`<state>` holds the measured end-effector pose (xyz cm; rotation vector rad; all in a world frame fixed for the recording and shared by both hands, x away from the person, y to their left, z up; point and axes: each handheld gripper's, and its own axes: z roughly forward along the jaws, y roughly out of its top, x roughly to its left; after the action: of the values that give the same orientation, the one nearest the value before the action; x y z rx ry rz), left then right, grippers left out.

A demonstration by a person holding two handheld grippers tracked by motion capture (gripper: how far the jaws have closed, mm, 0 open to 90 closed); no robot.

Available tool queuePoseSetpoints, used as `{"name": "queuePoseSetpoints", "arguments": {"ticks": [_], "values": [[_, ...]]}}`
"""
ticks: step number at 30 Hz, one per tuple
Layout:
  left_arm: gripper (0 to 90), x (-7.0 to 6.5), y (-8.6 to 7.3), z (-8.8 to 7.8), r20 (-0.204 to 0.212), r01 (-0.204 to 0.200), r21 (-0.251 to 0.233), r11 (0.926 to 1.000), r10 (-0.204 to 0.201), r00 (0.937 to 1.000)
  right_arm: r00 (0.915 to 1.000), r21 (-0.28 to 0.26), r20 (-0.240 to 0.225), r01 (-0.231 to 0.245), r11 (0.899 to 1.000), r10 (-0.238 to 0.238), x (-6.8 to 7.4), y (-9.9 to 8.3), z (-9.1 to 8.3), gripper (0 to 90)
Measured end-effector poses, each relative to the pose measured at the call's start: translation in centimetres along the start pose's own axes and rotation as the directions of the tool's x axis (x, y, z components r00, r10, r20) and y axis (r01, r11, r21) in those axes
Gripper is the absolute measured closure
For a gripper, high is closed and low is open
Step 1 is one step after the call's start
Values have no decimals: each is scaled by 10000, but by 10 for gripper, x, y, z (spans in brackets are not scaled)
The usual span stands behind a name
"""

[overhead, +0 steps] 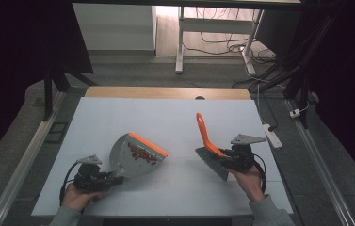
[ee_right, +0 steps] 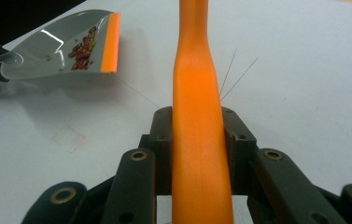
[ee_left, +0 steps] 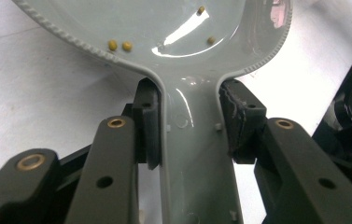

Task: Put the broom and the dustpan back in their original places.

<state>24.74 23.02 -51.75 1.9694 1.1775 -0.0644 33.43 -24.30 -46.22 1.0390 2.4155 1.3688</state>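
White table top (overhead: 175, 117) with a wooden far edge (overhead: 165, 92); grey carpeted floor (overhead: 133, 70) beyond; white desk legs (overhead: 180, 42), tangled cables (overhead: 222, 40), a power strip (overhead: 271, 135); dark curtains (overhead: 20, 42) either side.

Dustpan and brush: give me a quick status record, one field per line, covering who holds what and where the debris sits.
left gripper: shut on the dustpan handle
dustpan: grey with an orange lip, held tilted over the table
debris: reddish bits gathered in the pan near the lip, plus a few small yellow bits
right gripper: shut on the brush handle
brush: orange handle pointing away from the person, grey bristles near the hand, apart from the dustpan
table: white top
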Motion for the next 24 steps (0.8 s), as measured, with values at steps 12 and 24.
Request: {"name": "queuePoseSetpoints", "arguments": {"ticks": [12, 24], "values": [[619, 0, -9, -3, -987, 821, -361, 9960, -853, 9915, 9980, 290, -107, -620, 9977, 623, -2, -13, 0, 707], [619, 2, -12, -3, -1916, 1650, -1084, 9803, -1834, 9642, 9899, 142, -14, -1415, 9898, 1416, 5, -17, -5, 707]]}}
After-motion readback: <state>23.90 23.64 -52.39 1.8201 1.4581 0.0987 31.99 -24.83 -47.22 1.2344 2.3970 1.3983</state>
